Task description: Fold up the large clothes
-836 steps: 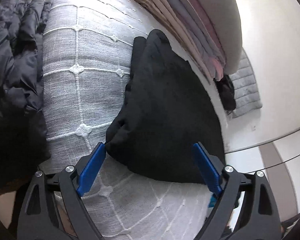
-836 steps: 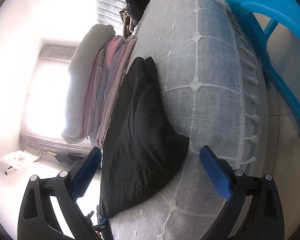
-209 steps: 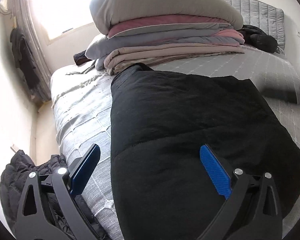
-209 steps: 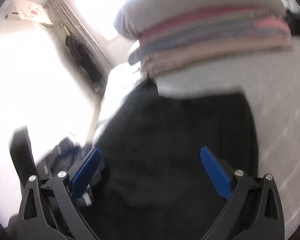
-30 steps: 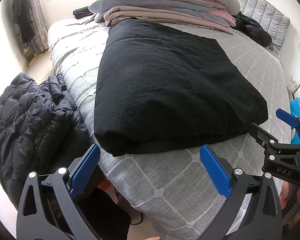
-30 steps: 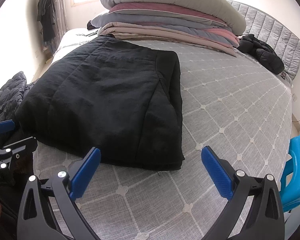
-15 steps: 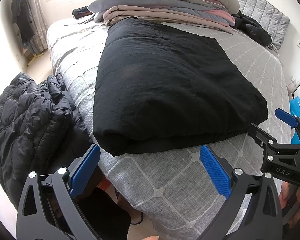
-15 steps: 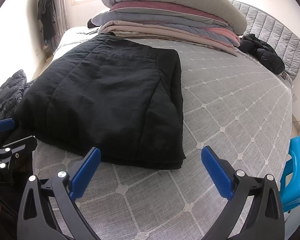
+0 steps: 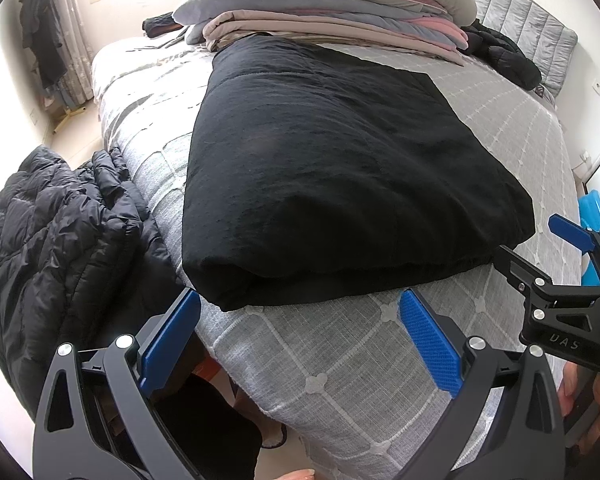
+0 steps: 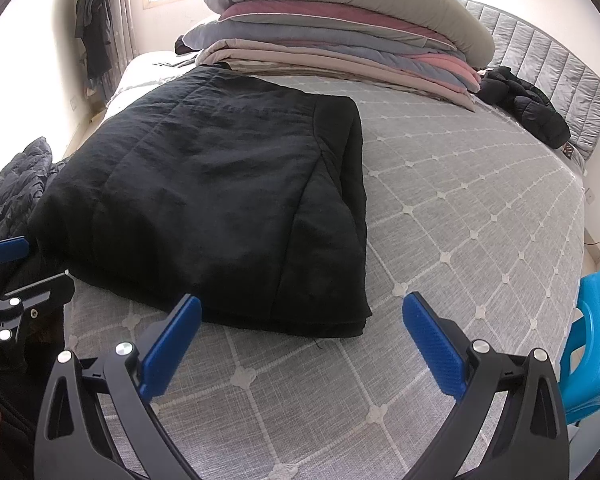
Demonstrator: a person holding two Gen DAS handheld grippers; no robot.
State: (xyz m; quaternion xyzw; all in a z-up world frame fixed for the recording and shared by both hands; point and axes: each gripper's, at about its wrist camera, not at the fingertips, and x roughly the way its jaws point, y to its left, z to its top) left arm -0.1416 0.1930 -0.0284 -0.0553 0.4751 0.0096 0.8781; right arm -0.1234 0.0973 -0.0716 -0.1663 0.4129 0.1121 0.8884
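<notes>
A black padded garment lies folded into a thick rectangle on the grey quilted bed; it also shows in the right wrist view. My left gripper is open and empty, just short of the garment's near left corner at the bed's edge. My right gripper is open and empty, just short of the garment's near right corner. The right gripper also shows at the right edge of the left wrist view. Neither gripper touches the garment.
A stack of folded quilts and blankets lies at the back of the bed. A black puffer jacket hangs off the bed's left side. Another dark jacket lies by the headboard. A blue plastic stool stands at the right.
Over the last second both views have shifted only slightly nearer the garment's near edge. The garment has not moved and both grippers stay open.
</notes>
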